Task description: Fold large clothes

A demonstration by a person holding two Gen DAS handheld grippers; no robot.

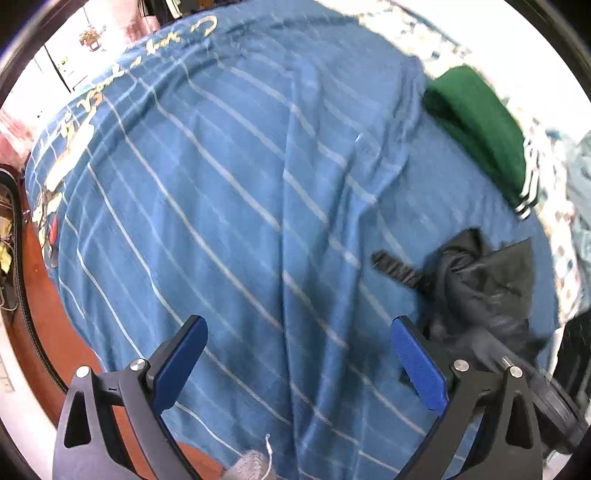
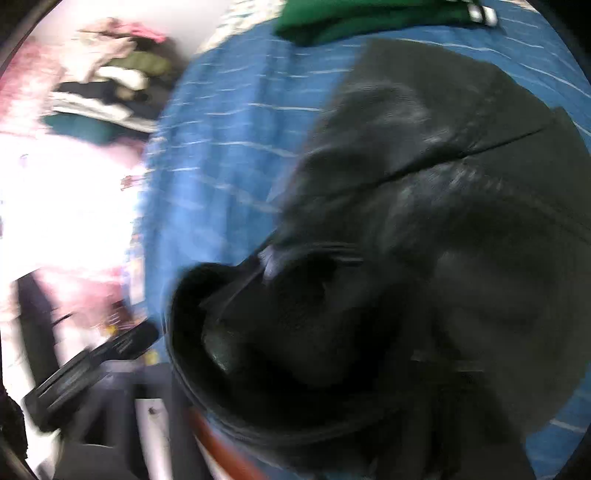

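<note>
A crumpled black garment (image 1: 480, 284) lies on the blue striped bedsheet (image 1: 240, 192) at the right. My left gripper (image 1: 299, 354) is open and empty above the sheet, left of the garment. In the right wrist view the black garment (image 2: 424, 229) fills most of the blurred frame, bunched right against the camera. It hides my right gripper's fingers, so I cannot tell how they stand. In the left wrist view a dark blurred arm-like shape (image 1: 524, 373) reaches into the garment from the lower right.
A folded green garment with white stripes (image 1: 480, 129) lies at the far right of the bed, also in the right wrist view (image 2: 362, 18). The bed's brown edge (image 1: 40, 295) is at the left. A pile of clothes (image 2: 107, 92) sits beyond the bed.
</note>
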